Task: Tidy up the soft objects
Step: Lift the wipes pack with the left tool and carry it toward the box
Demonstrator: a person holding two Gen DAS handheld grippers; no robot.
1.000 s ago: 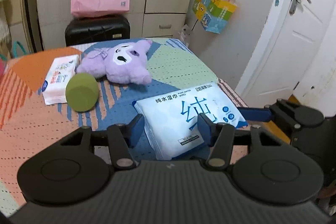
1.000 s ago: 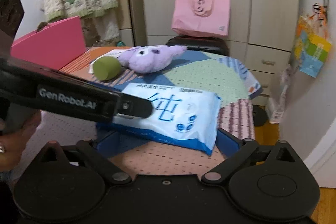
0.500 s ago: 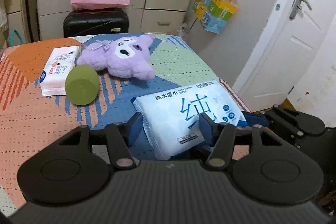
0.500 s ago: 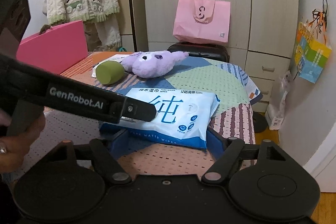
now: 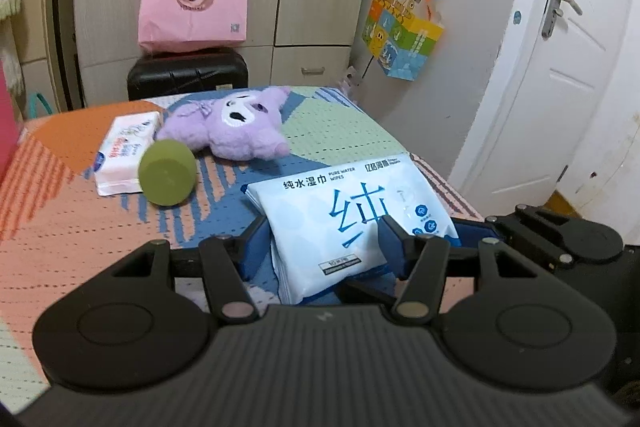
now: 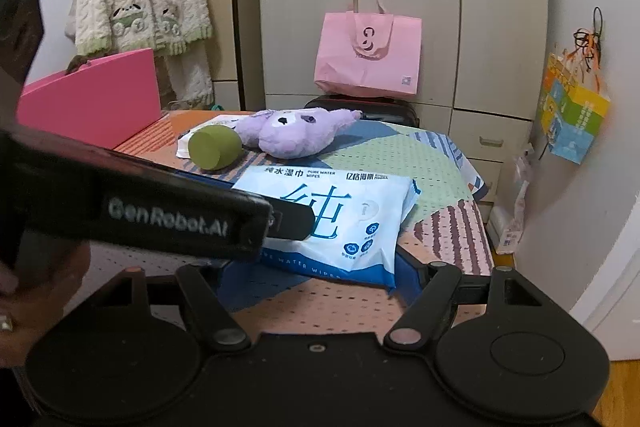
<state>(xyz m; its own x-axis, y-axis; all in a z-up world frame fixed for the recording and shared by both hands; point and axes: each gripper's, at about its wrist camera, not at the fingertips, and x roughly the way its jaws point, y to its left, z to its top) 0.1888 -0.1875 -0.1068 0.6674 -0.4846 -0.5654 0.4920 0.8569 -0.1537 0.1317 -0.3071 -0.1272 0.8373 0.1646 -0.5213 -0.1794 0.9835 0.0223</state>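
A large blue-and-white wipes pack [image 5: 352,215] is seen lying on the patterned table [image 5: 60,219], near its right front corner. In the left wrist view the left gripper [image 5: 320,247] is set around the near end of the pack: its blue fingers [image 5: 256,247] stand on either side of the pack, narrowed to about the pack's width. Actual contact is hidden by the pack's bulging edges, so a firm grip cannot be confirmed. The pack's near edge is cut off behind the gripper body.

In the right wrist view the right gripper [image 6: 320,267] is held wide apart, its fingers [image 6: 408,271] flanking the pack's near corner; the left one is mostly hidden under the other gripper's black bar, which crosses the view and covers part of the pack [image 6: 340,223]. Nothing is seen clamped between them. Only a blurred edge of the holding hand [image 6: 24,291] is shown at the lower left.

Further back, a green cylinder [image 5: 168,173] is seen lying on its side, just beside a small white wipes pack [image 5: 124,151] and near a purple plush [image 5: 236,127]. Whether the cylinder touches the small pack cannot be told. In the right view that small pack is largely hidden behind the cylinder [image 6: 214,147] and plush [image 6: 292,131].
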